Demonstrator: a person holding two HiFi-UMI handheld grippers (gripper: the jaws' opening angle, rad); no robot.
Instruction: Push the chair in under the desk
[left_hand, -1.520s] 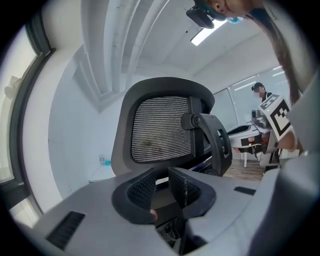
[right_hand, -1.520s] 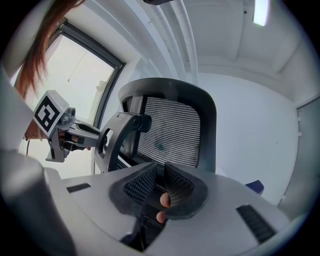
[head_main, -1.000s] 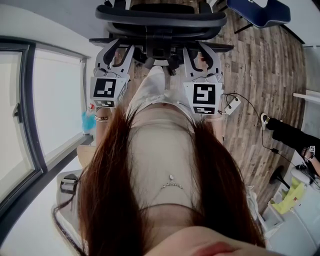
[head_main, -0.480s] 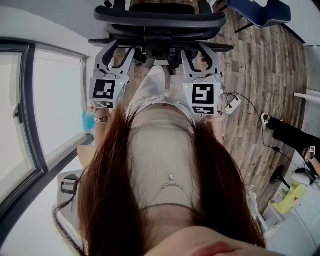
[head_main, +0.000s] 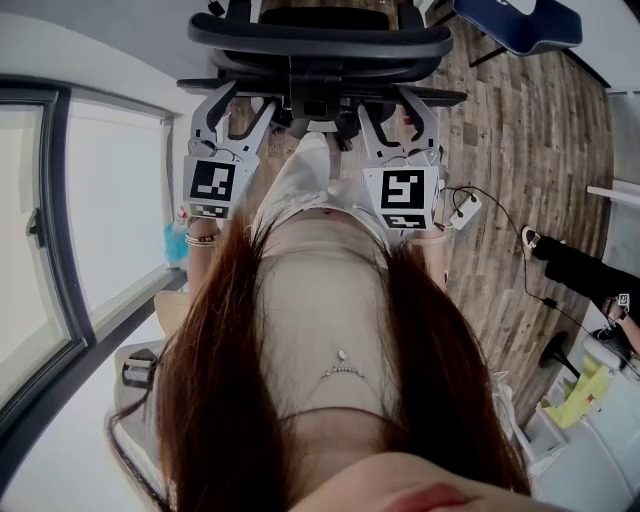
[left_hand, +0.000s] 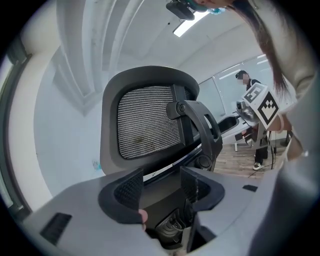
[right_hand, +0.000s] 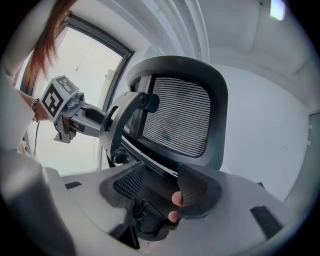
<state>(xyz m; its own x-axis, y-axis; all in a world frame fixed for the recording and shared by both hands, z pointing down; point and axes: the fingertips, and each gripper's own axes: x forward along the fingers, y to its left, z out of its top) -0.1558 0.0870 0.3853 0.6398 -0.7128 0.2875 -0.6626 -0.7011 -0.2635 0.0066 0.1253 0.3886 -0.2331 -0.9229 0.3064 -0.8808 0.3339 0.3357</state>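
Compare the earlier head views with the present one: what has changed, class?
Both the left tool and the right tool have just been opening their jaws, which now stand apart at the back edge of the chair, pads not pressing it. The chair and both tools kept their places.

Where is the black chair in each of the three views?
Head view: chair at top centre.
Left gripper view: chair at centre, mesh panel facing the camera.
Right gripper view: chair at centre, slightly right.
Shared landmark: window, left in head view, upper left in right gripper view.
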